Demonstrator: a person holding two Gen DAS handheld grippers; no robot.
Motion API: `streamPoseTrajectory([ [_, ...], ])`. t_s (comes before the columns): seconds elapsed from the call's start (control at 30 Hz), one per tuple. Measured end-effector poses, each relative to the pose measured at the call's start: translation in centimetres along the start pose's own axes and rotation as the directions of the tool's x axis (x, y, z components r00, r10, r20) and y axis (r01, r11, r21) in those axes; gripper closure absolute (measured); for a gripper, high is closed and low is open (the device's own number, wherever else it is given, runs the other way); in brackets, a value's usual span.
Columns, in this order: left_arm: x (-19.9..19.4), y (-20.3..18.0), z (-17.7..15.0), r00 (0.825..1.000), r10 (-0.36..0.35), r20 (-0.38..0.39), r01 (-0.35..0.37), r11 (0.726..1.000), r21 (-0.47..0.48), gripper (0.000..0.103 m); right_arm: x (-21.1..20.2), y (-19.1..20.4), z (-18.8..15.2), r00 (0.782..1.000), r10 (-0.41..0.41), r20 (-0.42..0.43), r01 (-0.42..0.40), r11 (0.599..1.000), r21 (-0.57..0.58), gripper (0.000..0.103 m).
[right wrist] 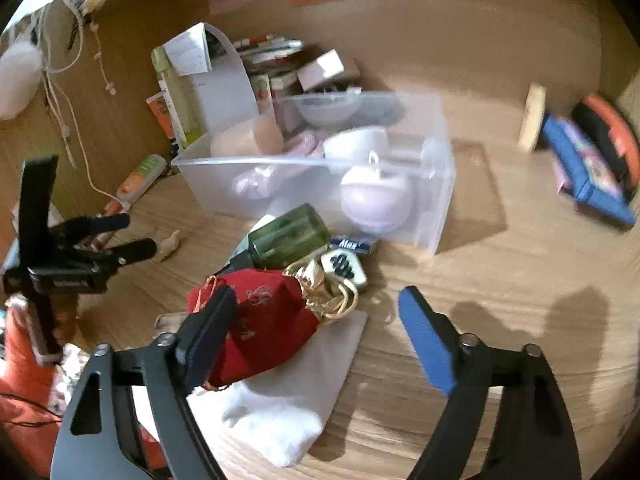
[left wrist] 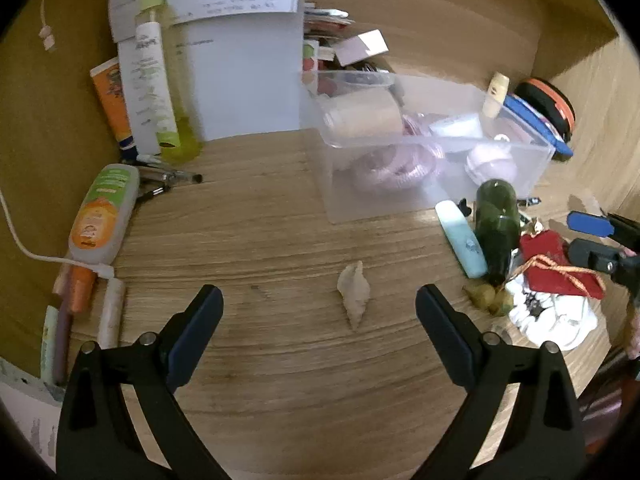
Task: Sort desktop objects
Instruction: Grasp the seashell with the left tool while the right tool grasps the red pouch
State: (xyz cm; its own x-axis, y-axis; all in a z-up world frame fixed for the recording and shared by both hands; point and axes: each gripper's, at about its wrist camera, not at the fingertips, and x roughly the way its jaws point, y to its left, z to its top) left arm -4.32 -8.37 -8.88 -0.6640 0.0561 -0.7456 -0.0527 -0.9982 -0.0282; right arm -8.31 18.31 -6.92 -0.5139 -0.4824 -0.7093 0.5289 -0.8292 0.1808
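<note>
A pale seashell (left wrist: 354, 294) lies on the wooden desk between and just beyond my left gripper's (left wrist: 319, 300) open fingers; it also shows in the right wrist view (right wrist: 170, 244). A clear plastic bin (left wrist: 424, 140) holds tape, a pink cord and white items. My right gripper (right wrist: 316, 308) is open and empty over a red drawstring pouch (right wrist: 264, 324) lying on a white cloth (right wrist: 280, 412). A green bottle (right wrist: 290, 236) lies beside the bin (right wrist: 436, 184). The left gripper shows at the left of the right wrist view (right wrist: 132, 234).
Tubes, pens and lotion bottles (left wrist: 104, 212) line the left edge beside papers (left wrist: 248, 64). A light blue eraser (left wrist: 462, 238), a blue box (right wrist: 588, 168), an orange-black case (right wrist: 612, 136) and a stamp-like block (right wrist: 532, 118) sit to the right. Wooden walls enclose the desk.
</note>
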Motion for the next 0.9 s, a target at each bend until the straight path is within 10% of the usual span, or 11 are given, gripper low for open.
streamPoseTrajectory([
  [0.2,0.6,-1.0,0.0,1.0,0.018,0.004,-0.018,0.998,0.057,0.008,1.8,-0.6,0.2,0.991,0.115,-0.072,-0.111,0.992,0.06,0.042],
  [0.43,1.6,-1.5,0.0,0.999,0.022,-0.032,-0.018,0.995,0.095,0.035,2.9,-0.3,0.6,0.973,0.19,-0.13,-0.185,0.981,0.051,0.06],
  [0.9,2.3,-1.7,0.4,0.998,0.003,-0.06,0.003,0.995,0.096,0.076,-0.5,0.4,1.5,0.996,0.09,-0.009,-0.09,0.994,-0.061,0.083],
])
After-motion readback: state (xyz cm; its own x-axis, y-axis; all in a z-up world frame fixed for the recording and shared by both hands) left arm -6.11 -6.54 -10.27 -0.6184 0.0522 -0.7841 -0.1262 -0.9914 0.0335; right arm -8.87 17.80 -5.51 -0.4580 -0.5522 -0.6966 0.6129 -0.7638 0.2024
